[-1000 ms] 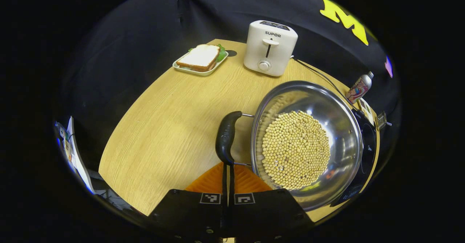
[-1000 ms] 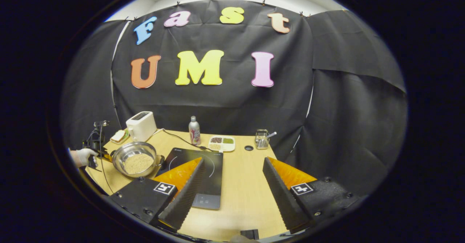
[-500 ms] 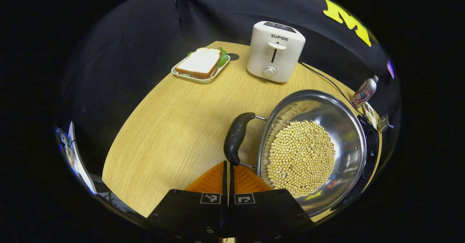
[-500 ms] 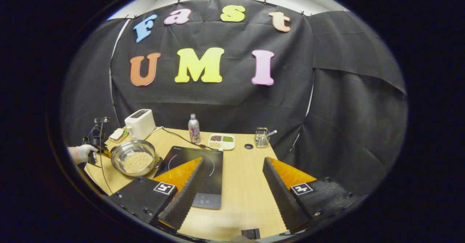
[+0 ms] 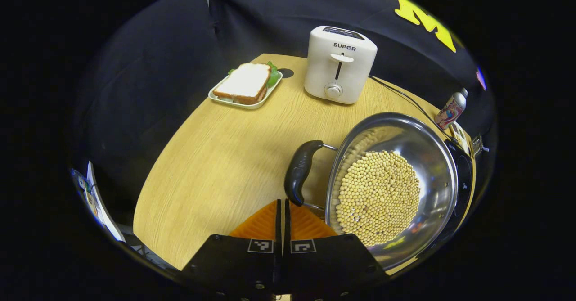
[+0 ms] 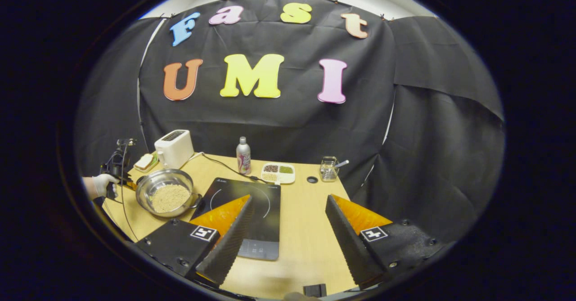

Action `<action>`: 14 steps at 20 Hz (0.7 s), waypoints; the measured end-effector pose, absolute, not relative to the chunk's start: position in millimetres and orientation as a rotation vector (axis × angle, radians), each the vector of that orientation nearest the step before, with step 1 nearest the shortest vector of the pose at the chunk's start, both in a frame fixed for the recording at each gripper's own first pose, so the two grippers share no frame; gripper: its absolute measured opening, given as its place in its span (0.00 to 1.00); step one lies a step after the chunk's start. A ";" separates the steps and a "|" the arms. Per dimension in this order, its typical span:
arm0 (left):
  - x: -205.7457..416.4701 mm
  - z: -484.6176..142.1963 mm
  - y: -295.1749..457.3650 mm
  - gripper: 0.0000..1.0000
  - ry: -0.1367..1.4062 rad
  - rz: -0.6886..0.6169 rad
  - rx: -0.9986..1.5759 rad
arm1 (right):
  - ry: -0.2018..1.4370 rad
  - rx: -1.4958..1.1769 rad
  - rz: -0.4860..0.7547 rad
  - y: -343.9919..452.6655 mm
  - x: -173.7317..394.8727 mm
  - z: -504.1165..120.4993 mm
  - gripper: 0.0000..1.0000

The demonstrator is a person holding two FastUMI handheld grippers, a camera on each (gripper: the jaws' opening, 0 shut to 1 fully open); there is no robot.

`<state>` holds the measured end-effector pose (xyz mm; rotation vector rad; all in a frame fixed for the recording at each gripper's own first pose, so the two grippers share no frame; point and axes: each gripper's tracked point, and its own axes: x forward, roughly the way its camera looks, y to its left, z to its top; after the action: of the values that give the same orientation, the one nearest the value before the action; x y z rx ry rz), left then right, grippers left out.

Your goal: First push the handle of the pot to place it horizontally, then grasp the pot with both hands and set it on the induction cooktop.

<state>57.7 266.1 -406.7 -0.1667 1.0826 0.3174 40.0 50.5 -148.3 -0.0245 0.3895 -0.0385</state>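
Left gripper point(image 5: 282, 202): your fingers are pressed together, nothing between them; the tips sit just at the lower end of the pot handle, can't tell if they touch it.
Left gripper, seen from the right gripper view point(image 6: 120, 181): your gloved hand point(image 6: 101, 185) holds it at the pot's far-left side, just beside the rim.
Right gripper point(image 6: 288, 202): your fingers are spread wide, holding nothing, hanging above the table near the cooktop's front edge, well apart from the pot.
Pot point(image 5: 432, 179): steel, sits on the table point(image 5: 216, 157) just left of the cooktop, upright, filled with pale beans point(image 5: 378, 197).
Pot handle point(image 5: 300, 171): dark loop on wire arms on the pot's left side, angled, upper end leaning toward the toaster.
Second handle point(image 6: 197, 199): on the pot's cooktop side, right at the cooktop's edge.
Induction cooktop point(image 6: 252, 206): black, flat on the table, right of the pot, nothing on it.
Toaster point(image 5: 339, 65): white, behind the pot, near the back wall.
Sandwich tray point(image 5: 245, 85): left of the toaster, well apart from the pot.
Bottle point(image 6: 243, 156): behind the cooktop.
Divided dish point(image 6: 277, 173): right of the bottle.
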 end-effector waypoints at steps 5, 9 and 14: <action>63.4 -387.7 284.3 0.02 0.978 0.293 -0.154 | 0.455 0.009 0.046 103.0 69.0 -179.9 1.00; 68.0 -374.6 293.1 0.93 0.932 0.237 -0.116 | 0.557 0.074 0.156 172.4 99.1 -217.4 1.00; 84.4 -355.9 283.6 0.97 0.881 0.173 -0.090 | 0.677 0.081 0.285 259.8 131.9 -258.1 1.00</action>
<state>84.4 283.6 -355.9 -0.0903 0.8808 0.1731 131.9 259.8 -258.1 0.0807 0.6770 0.2852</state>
